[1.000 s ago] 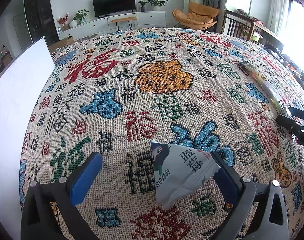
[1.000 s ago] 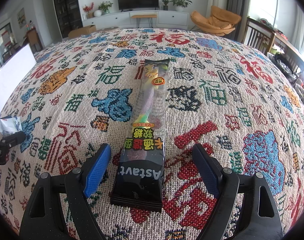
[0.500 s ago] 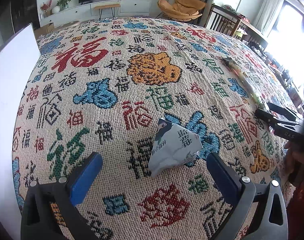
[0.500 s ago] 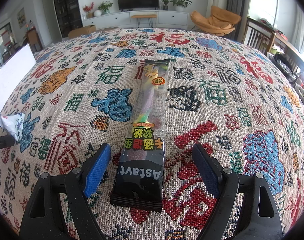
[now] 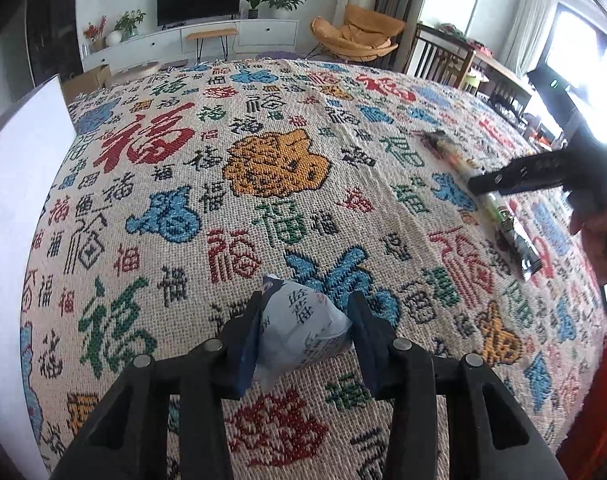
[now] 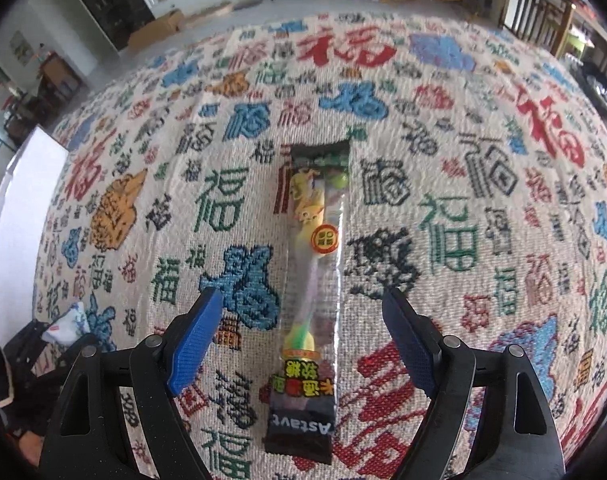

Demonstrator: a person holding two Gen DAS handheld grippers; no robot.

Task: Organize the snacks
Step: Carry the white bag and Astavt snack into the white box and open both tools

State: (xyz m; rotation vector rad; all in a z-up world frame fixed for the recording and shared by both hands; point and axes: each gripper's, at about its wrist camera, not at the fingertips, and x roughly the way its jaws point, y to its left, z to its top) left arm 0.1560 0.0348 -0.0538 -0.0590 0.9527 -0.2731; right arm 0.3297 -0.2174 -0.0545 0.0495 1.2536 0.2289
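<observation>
My left gripper (image 5: 305, 322) is shut on a small white snack packet (image 5: 299, 334) with blue Chinese print, held just over the patterned cloth. It also shows at the far left of the right wrist view (image 6: 65, 326). A long clear candy pack (image 6: 313, 280) with a black end marked "Astavt" lies flat on the cloth. My right gripper (image 6: 303, 312) is open, raised above the pack, with one finger on each side of it. In the left wrist view the candy pack (image 5: 503, 216) lies at the right under the right gripper (image 5: 523, 176).
The table is covered by a woven cloth (image 5: 263, 168) with coloured Chinese characters. A white board (image 5: 19, 184) stands along the left edge. Beyond the table are a TV cabinet (image 5: 207, 36), an orange chair (image 5: 355, 36) and wooden chairs (image 6: 539, 16).
My left gripper has closed on the white packet and lifted it slightly. My right gripper has risen and tilted down over the candy pack, still open.
</observation>
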